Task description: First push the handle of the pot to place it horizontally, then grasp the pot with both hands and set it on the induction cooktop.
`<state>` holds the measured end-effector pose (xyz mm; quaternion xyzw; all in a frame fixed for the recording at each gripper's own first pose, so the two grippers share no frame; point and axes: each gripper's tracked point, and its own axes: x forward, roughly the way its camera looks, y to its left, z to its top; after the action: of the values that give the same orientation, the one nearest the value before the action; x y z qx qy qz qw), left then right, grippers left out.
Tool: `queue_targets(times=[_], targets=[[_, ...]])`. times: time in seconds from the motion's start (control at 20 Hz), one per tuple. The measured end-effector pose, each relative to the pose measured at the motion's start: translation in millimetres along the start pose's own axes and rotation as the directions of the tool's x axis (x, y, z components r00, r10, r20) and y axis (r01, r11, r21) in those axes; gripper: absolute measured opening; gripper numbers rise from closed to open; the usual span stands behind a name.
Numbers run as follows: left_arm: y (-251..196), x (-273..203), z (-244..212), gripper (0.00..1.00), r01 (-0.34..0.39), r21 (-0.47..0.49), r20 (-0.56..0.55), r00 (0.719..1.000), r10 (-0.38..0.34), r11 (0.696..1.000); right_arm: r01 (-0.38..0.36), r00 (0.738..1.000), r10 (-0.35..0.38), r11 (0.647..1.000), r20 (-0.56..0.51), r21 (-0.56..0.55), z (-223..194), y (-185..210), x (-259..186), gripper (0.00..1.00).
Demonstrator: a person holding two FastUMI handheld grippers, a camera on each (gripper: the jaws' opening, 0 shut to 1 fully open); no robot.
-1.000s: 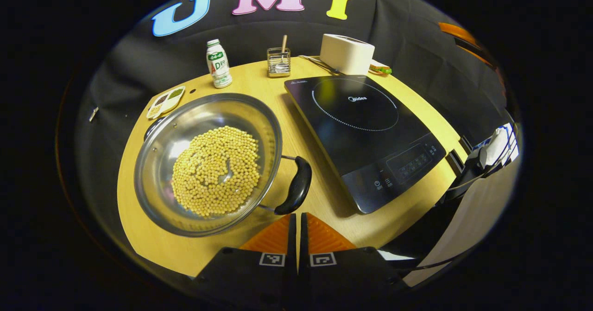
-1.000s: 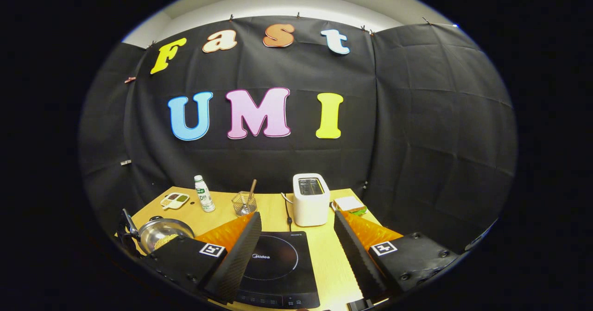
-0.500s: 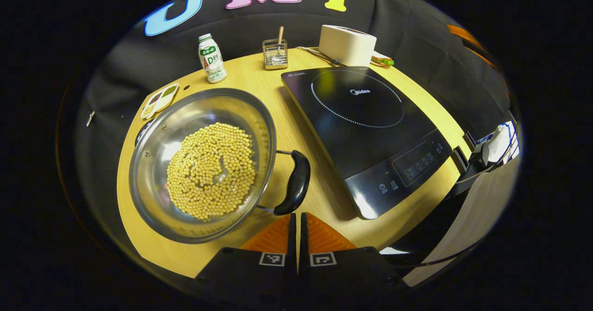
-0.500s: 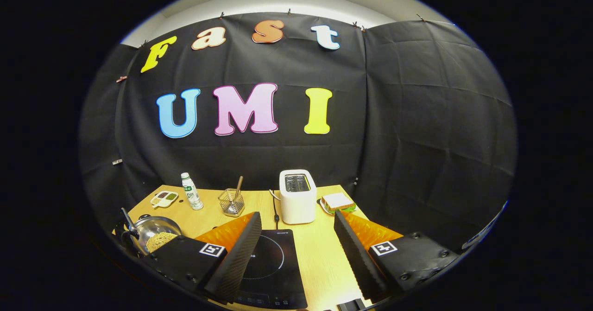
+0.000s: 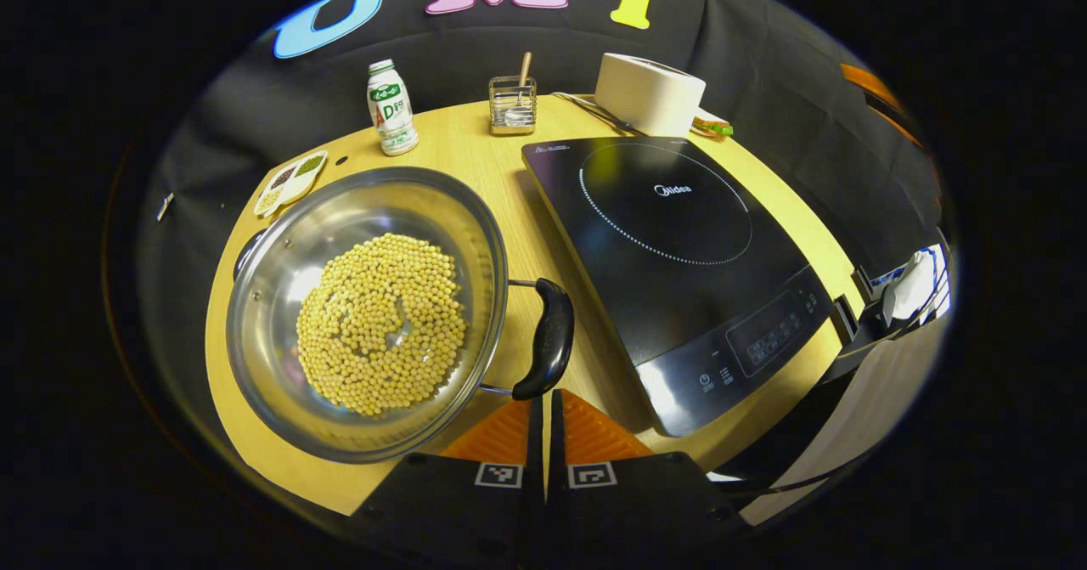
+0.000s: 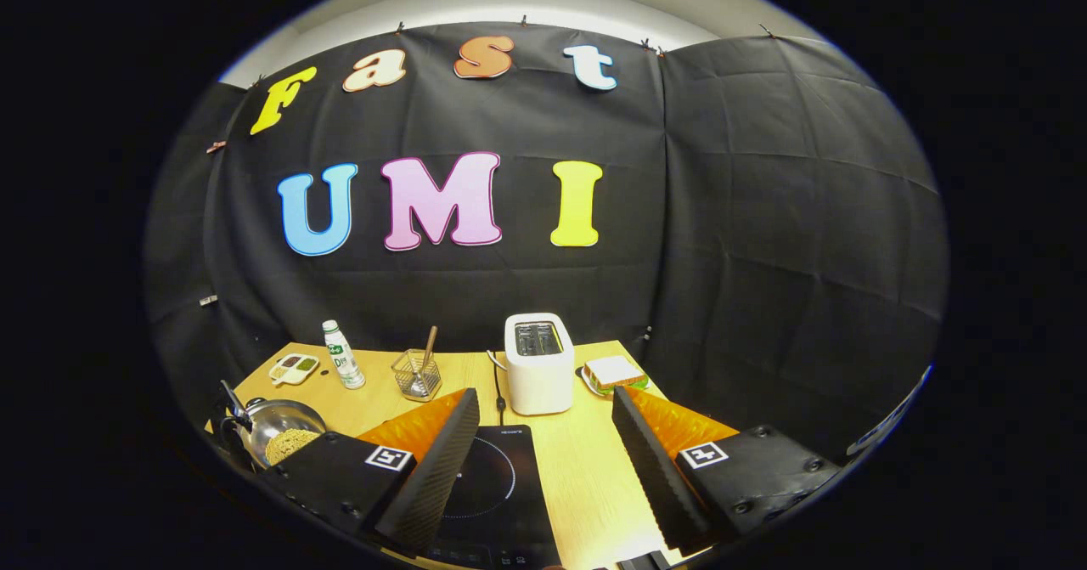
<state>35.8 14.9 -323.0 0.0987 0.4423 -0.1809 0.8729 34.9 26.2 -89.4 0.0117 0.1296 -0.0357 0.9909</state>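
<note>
A steel pot (image 5: 365, 311) of beans sits at the table's (image 5: 492, 158) left edge, bare wood separating it from the induction cooktop (image 5: 679, 247). The left gripper (image 5: 545, 400), fingers together, meets the pot's handle (image 5: 548, 341); the right gripper (image 6: 543, 421) hangs spread wide, empty.

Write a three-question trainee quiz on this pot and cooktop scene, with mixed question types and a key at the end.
1. True or false: the pot already sits on the induction cooktop.
2. Multiple choice: what stands behind the cooktop at the back of the table? A) a kettle B) a white toaster C) a blender
3. Fill in: the left gripper has its fingers ____, just short of the pot's black handle, while the right gripper is open.

Key: 1 false, the pot rests on the table to the left of the cooktop, as the left gripper view shows it. 2 B. 3 shut.
</note>
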Motion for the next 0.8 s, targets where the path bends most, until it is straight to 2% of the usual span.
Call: queue_targets(times=[0.25,0.8], targets=[[-1.9,14.0,20.1,0.05,0.013,0.006,0.016,1.0,-0.013,1.0,0.022,1.0,-0.022,1.0,0.0,-0.003,0.0,-9.3,-0.3,0.98],[3.9,34.7,57.4,0.05,0.027,-0.054,0.052,0.998,-0.024,0.998,0.067,0.998,-0.067,0.998,-0.004,-0.01,-0.8,-28.0,-4.6,0.98]])
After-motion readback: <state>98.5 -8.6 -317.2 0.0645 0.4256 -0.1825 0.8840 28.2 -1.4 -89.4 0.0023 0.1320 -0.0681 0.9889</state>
